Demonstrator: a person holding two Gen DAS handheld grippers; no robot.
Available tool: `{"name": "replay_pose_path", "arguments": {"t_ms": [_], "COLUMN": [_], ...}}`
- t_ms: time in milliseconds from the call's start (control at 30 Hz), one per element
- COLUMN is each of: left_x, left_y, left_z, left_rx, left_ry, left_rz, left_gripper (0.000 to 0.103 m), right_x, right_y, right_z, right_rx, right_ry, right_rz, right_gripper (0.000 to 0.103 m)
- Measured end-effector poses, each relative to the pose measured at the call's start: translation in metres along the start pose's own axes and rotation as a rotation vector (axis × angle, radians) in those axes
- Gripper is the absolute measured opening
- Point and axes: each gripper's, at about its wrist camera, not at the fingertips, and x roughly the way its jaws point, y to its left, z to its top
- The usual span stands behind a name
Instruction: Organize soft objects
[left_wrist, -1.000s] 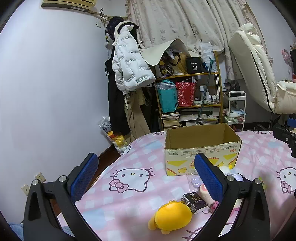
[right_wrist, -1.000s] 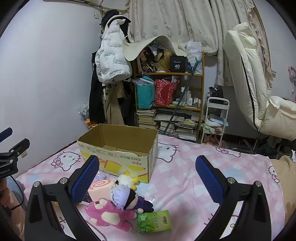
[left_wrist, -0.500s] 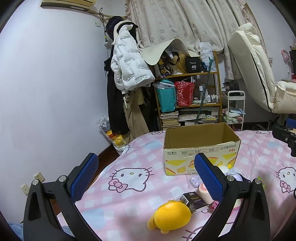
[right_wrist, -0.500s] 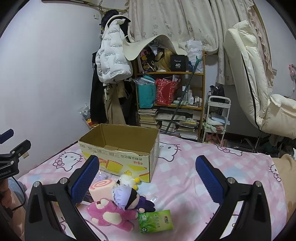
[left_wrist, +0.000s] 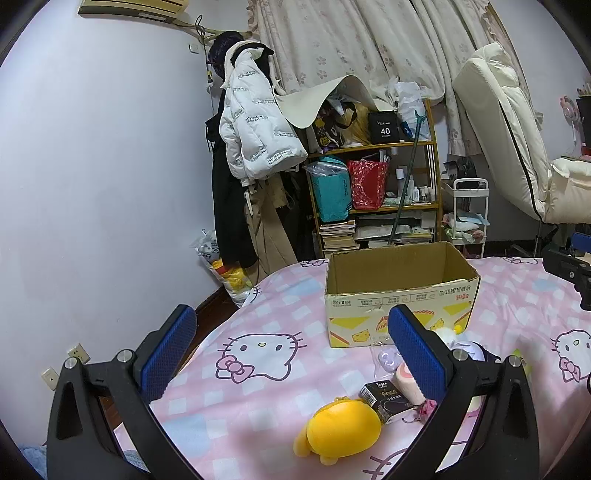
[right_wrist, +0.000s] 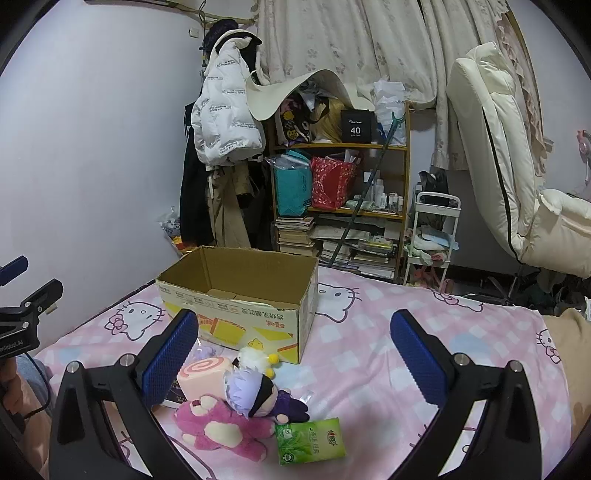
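Note:
An open cardboard box (left_wrist: 402, 291) (right_wrist: 240, 295) stands on the pink cat-print bed cover (left_wrist: 266, 369) (right_wrist: 369, 354). In front of it lie soft toys: a yellow plush (left_wrist: 341, 428), a pink bear (right_wrist: 221, 424), a purple-haired doll (right_wrist: 258, 395), a pink roll-cake plush (right_wrist: 205, 373) and a small white plush (right_wrist: 255, 358). My left gripper (left_wrist: 291, 354) hovers open over the bed, left of the pile. Above the toys my right gripper (right_wrist: 295, 354) is open too, holding nothing.
A black small carton (left_wrist: 386, 400) and a green packet (right_wrist: 310, 441) lie among the toys. Behind the bed stand a cluttered shelf (right_wrist: 340, 199), hanging coats (left_wrist: 255, 147), a white trolley (right_wrist: 432, 236) and a cream recliner (right_wrist: 517, 177). A wall runs along the left.
Both views have shifted only slightly; the box and toys sit a touch nearer. Both grippers remain open and nothing on the bed has moved.

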Motion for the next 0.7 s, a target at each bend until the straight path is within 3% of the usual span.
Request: {"name": "replay_pose_path", "arguments": {"t_ms": [700], "left_x": [0.0003], "left_y": [-0.0010], "left_z": [0.0002], "left_rx": [0.006], "left_ry": [-0.004], "left_rz": [-0.004], "left_gripper": [0.102], "right_x": [-0.0003], "right_y": [-0.0010], "right_z": [0.0002], "right_rx": [0.001], "right_ry": [-0.002], "right_rz": [-0.001], "right_gripper": [0.103]}}
